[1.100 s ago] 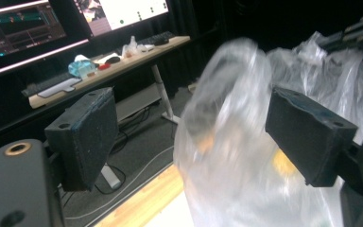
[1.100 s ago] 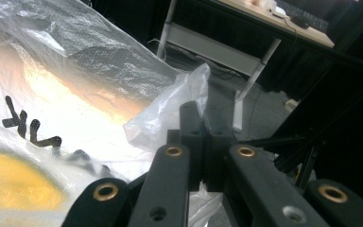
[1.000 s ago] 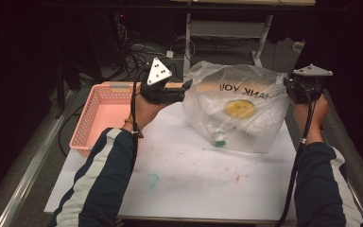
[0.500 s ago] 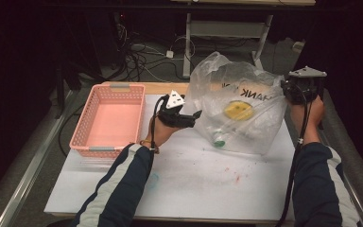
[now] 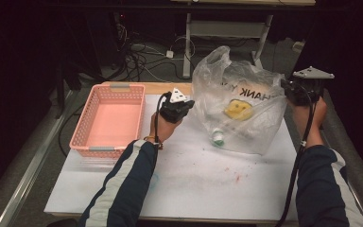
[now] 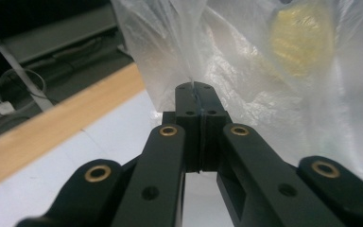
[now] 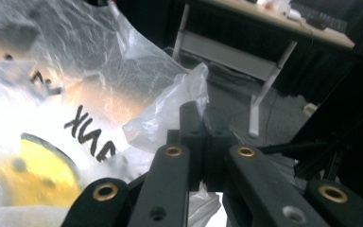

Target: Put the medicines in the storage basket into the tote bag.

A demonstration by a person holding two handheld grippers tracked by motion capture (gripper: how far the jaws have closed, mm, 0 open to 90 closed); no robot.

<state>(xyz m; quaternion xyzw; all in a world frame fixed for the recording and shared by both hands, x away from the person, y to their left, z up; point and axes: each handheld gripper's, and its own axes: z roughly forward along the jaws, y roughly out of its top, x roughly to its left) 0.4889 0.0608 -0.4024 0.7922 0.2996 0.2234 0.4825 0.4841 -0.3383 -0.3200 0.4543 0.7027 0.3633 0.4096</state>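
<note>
Plastic bag (image 5: 238, 113) sits between the tongs: left gripper (image 6: 194, 97) has just clamped its near edge, right gripper (image 7: 199, 116) seems to pinch the far edge. Thin film could tear or slip, spilling the green-capped bottle (image 5: 217, 138) inside.

The plastic bag (image 5: 246, 109) is clear with a milky sheen, printed with black letters and a yellow round face. A green-and-white cap (image 5: 217, 139) shows through its film. The basket (image 5: 106, 120) is salmon pink with a lattice wall. The desk (image 5: 208, 179) is white, with faint red and teal smudges and a pale wood edge. Both tongs, left (image 6: 196, 101) and right (image 7: 202, 120), are black with brass rivets. The sleeves (image 5: 123, 184) are navy with white stripes.
</note>
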